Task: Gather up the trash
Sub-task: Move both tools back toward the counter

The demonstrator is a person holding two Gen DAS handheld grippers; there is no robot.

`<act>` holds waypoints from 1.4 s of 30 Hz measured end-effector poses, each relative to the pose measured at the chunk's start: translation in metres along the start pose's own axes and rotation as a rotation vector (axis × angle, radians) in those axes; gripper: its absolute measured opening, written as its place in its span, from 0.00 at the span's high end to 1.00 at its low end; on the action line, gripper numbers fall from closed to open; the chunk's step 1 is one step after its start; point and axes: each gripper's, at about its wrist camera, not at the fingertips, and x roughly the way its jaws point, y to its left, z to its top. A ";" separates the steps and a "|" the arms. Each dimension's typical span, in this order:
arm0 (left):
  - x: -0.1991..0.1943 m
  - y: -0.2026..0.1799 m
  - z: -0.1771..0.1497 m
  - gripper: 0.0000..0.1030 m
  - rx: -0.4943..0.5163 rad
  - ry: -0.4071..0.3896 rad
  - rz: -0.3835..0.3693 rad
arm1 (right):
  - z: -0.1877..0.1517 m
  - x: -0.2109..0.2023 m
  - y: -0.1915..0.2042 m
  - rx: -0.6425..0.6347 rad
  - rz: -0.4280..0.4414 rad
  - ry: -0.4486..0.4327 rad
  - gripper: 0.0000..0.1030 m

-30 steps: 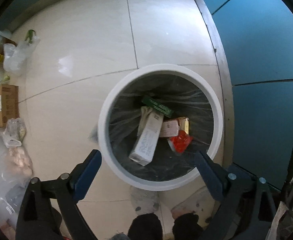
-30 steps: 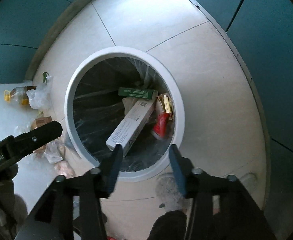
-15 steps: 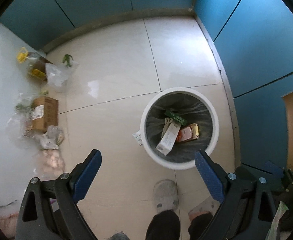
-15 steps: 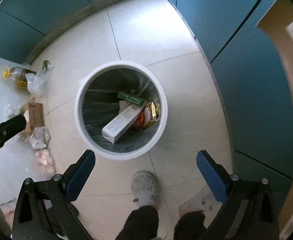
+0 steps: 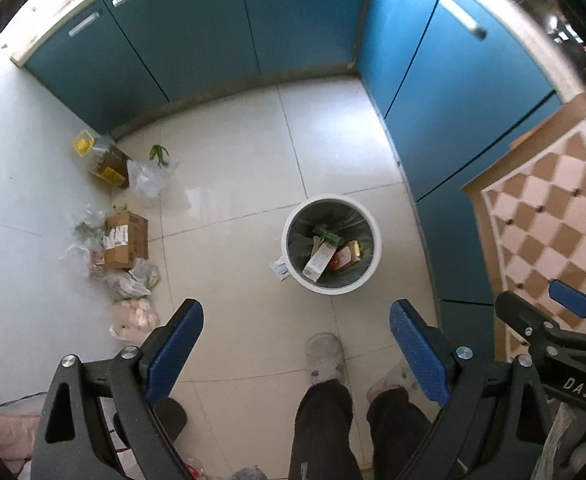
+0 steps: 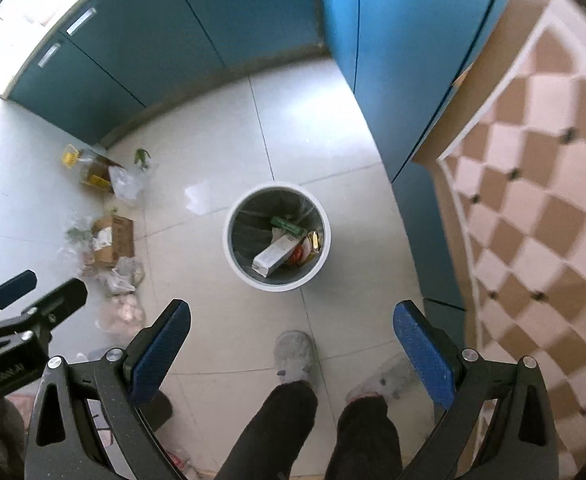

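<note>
We are holding both the left gripper (image 5: pixel 296 344) and right gripper (image 6: pixel 291 340) spread and empty, judging the receipt scrap (image 5: pixel 280 269) ahead of the left one, beside the bin (image 5: pixel 367 226), flimsy, best pinched at an edge.

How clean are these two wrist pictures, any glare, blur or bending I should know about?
Left wrist view: strong fisheye bending curves the blue cabinets; a pale glare patch lies on the floor tiles beyond the trash bin; the top left corner is blown out. Right wrist view: the checkered surface at right is smeared by blur, and a similar glare patch sits beside the bin.
</note>
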 end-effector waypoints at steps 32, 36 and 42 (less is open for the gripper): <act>-0.216 -0.447 -0.116 0.00 0.977 -0.293 -0.213 | -0.277 -0.337 -0.356 1.005 -0.044 -0.325 0.01; -0.197 -0.520 -0.184 0.00 1.274 -0.262 -0.191 | -0.376 -0.335 -0.419 1.280 -0.095 -0.289 0.01; -0.141 -0.575 -0.253 0.22 1.668 -0.134 -0.092 | -0.488 -0.309 -0.456 1.531 -0.095 -0.210 0.01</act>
